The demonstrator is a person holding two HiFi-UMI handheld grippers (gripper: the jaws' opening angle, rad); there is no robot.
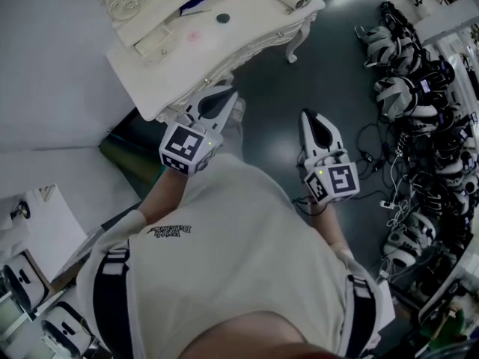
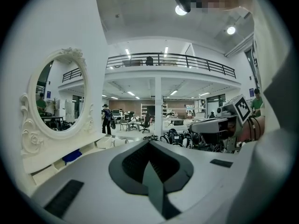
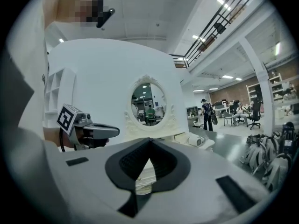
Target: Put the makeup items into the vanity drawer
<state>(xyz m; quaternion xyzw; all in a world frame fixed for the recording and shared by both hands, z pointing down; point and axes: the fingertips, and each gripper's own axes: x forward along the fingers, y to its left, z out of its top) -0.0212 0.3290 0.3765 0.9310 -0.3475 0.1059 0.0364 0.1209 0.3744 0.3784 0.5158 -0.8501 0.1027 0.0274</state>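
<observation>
Both clenched, empty — the left gripper (image 1: 226,96) is nearer the vanity desk (image 1: 174,60), which lies ahead-left of the right gripper (image 1: 311,117).

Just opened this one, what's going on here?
A person stands beside the white vanity, a gripper in each hand. The left gripper and right gripper are both shut and empty. A blue item and a small dark round item lie on the vanity top, untouched.
</observation>
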